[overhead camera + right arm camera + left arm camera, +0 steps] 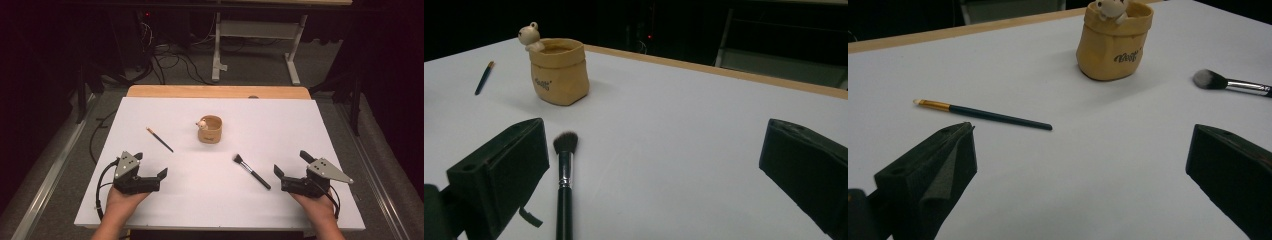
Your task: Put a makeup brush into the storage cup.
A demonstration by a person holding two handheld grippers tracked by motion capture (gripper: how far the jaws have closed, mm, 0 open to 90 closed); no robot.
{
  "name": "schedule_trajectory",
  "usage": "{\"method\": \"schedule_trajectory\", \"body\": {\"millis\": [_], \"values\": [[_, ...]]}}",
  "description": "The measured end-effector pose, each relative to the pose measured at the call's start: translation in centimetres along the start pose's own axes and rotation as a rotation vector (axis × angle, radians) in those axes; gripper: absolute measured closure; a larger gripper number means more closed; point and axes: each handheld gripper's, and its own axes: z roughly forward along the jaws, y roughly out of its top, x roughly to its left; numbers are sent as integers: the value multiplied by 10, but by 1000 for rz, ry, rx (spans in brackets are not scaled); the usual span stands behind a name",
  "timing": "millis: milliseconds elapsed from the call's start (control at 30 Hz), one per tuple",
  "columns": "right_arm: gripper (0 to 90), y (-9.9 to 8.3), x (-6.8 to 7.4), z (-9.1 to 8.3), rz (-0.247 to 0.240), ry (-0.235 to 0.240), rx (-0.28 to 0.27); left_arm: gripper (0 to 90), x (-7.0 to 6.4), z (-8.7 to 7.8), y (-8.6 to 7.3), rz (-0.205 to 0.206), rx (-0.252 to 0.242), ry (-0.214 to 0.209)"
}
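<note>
Makeup brush (pixel 251 171): black handle, silver ferrule, fluffy dark bristle head with pale tips. Lies flat on the white table, right of centre, bristles toward the far left, handle toward the near right.

Thin brush (pixel 159 139): slender dark handle, gold ferrule, small pale tip. Lies flat, left of centre, tip pointing to the far left, well apart from the makeup brush.

Pot (pixel 210 129): tan, shaped like a rolled-top bag, dark lettering on its side, a small pale animal figure on its rim. Stands upright at the table's centre, between and beyond both brushes.
</note>
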Motion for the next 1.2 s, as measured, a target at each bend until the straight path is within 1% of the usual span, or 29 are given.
{"method": "schedule_trajectory", "body": {"millis": [167, 300, 433, 500, 767, 967, 1067, 1133, 1200], "values": [[8, 0, -1, 0, 2, -1, -2, 7, 2, 2, -1, -11, 29, 9], [8, 0, -1, -1, 3, -13, -2, 7, 3, 4, -2, -4, 48, 18], [8, 0, -1, -1, -2, -11, -4, 8, 3, 6, -3, -4, 65, 23], [8, 0, 0, -1, -2, -5, -4, 8, 4, 7, -3, -12, 77, 23], [9, 1, 1, -1, -13, -13, -6, 14, 7, 11, -5, -37, 134, 23], [8, 3, 1, -2, -18, -19, -21, 19, 8, 14, -7, -47, 182, 31], [8, 3, 1, -2, -19, -15, -22, 33, 9, 15, -7, -62, 202, 28], [8, 3, 1, -2, -20, -18, -22, 36, 9, 15, -8, -71, 204, 28], [8, 3, 1, -2, -20, -17, -23, 36, 9, 16, -8, -71, 218, 29]]}}
